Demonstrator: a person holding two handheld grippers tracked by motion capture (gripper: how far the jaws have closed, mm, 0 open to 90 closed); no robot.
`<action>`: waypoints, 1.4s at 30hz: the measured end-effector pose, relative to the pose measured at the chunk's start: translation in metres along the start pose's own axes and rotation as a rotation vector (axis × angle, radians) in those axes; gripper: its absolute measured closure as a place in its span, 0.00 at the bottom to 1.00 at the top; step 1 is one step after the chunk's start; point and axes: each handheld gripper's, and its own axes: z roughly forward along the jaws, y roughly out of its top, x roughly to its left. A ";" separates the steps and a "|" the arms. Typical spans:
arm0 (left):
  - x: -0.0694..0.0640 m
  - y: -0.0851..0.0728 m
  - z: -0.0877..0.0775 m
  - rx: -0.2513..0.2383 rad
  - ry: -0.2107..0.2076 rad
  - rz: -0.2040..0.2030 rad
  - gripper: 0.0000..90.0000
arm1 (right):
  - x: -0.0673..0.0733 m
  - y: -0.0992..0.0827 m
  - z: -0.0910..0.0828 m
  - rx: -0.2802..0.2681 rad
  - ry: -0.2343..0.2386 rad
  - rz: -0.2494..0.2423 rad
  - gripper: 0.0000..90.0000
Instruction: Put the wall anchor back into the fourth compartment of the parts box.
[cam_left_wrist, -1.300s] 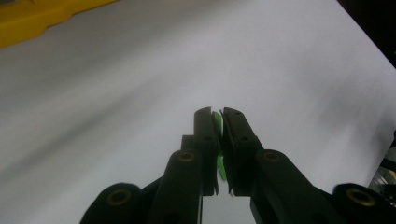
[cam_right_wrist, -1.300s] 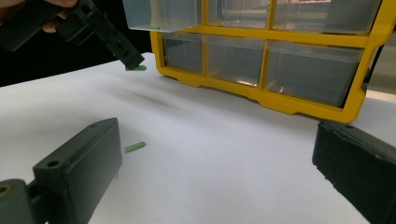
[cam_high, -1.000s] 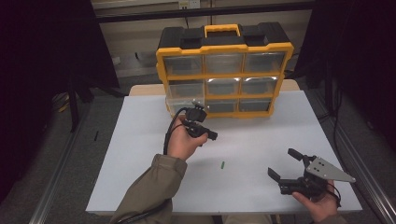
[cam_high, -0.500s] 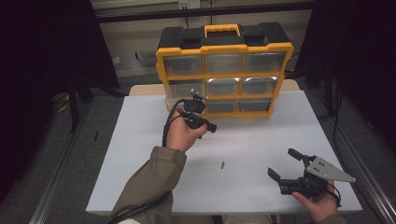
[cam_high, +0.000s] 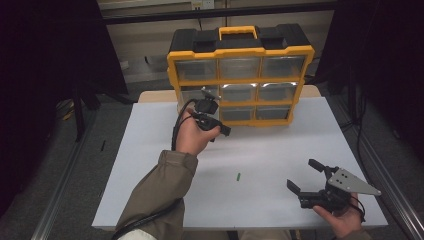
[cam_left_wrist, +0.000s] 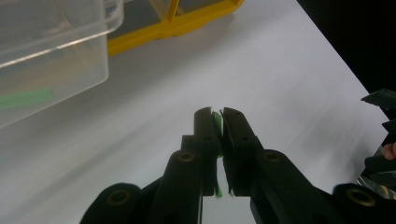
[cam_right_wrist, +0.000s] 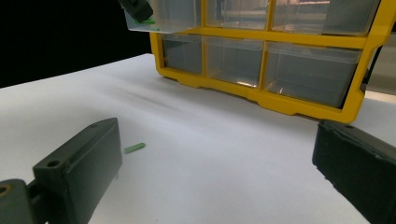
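- High view: the left gripper (cam_high: 212, 120) is held up in front of the organizer (cam_high: 240, 75), at the left drawer of its middle row. The right gripper (cam_high: 320, 185) rests low over the near right part of the bench (cam_high: 280, 145), its fingers spread wide and empty. A loose green stick (cam_high: 238, 176) lies on the bench between the two hands, well apart from the organizer.
- Left gripper view: the fingers (cam_left_wrist: 205, 130) are pressed together on a thin green piece (cam_left_wrist: 216, 125), which stands on edge in the gap. A clear drawer (cam_left_wrist: 51, 51) stands pulled out at upper left, with more green sticks (cam_left_wrist: 25, 99) lying inside.
- Right gripper view: the spread fingers (cam_right_wrist: 79, 172) frame the loose stick (cam_right_wrist: 134, 148) on the bench, with the organizer (cam_right_wrist: 280, 60) beyond.
- Step in hand, as a judgement: the pinched piece is being carried to the open drawer.
- Next move: bring the fingertips over the drawer rim, then part the fingers so that the piece falls inside. The loose stick on the bench remains to be collected.
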 end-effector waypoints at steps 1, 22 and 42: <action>0.000 0.001 -0.001 0.000 0.001 0.001 0.94 | 0.000 0.000 0.000 0.001 0.002 0.001 0.02; 0.002 0.019 -0.022 -0.001 0.018 -0.024 0.94 | 0.000 0.000 0.000 0.002 0.000 -0.002 0.02; 0.006 0.032 -0.038 -0.031 0.026 -0.054 0.94 | 0.000 0.000 0.000 -0.001 -0.002 0.002 0.02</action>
